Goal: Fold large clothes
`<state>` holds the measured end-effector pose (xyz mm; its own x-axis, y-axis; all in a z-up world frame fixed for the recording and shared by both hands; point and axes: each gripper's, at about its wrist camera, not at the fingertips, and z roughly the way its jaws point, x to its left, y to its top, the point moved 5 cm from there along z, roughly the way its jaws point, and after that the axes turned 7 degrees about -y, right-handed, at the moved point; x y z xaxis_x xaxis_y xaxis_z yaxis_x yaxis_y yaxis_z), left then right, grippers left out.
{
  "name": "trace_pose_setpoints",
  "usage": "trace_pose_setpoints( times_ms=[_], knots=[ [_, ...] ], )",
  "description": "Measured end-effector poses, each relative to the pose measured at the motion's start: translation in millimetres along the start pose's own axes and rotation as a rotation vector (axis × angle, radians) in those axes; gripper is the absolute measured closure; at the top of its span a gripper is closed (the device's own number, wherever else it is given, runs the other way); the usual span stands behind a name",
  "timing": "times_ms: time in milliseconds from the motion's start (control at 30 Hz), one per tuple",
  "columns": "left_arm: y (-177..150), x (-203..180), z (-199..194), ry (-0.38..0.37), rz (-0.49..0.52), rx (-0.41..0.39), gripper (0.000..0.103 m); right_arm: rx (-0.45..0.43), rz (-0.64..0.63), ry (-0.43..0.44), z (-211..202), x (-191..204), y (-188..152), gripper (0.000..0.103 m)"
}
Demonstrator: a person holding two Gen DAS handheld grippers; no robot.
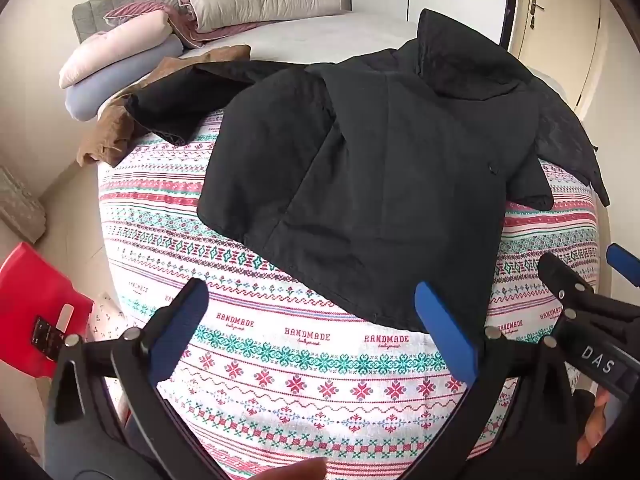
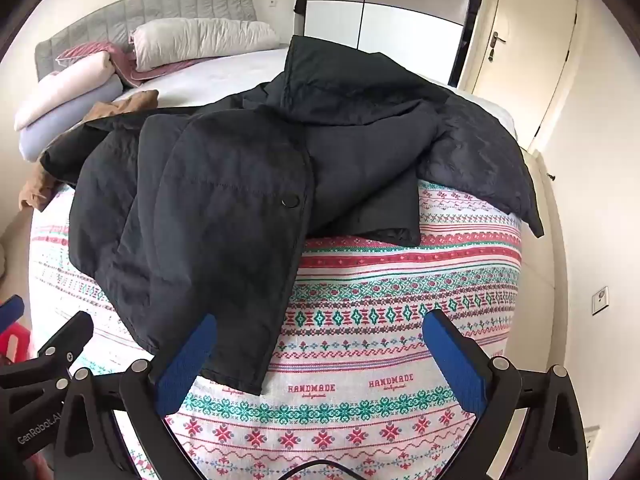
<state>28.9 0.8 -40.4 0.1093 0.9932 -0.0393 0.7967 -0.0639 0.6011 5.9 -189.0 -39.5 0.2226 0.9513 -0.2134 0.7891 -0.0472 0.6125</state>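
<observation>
A large black quilted jacket (image 1: 380, 152) lies crumpled on the patterned bed cover (image 1: 280, 360), partly folded over itself, hood toward the far side. It also shows in the right wrist view (image 2: 224, 208), with a snap button (image 2: 290, 201). My left gripper (image 1: 312, 320) is open and empty, just short of the jacket's near hem. My right gripper (image 2: 320, 356) is open and empty; its left pad (image 2: 188, 364) sits over the jacket's near corner. The right gripper also shows at the right edge of the left wrist view (image 1: 580, 280).
A brown garment (image 1: 128, 120) lies at the bed's left edge. Pillows and folded blankets (image 1: 132, 44) are stacked by the grey headboard. A red stool (image 1: 36, 300) stands on the floor at left. A wardrobe (image 2: 384, 8) and a door (image 2: 532, 52) are behind.
</observation>
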Motion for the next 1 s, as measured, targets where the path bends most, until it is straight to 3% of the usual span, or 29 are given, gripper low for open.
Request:
trace_pose_setpoints(
  times_ms=[1000],
  knots=[
    [-4.1, 7.2, -1.7, -0.017, -0.037, 0.027, 0.000, 0.000, -0.010, -0.011, -3.6, 1.0, -4.5, 0.000]
  ],
)
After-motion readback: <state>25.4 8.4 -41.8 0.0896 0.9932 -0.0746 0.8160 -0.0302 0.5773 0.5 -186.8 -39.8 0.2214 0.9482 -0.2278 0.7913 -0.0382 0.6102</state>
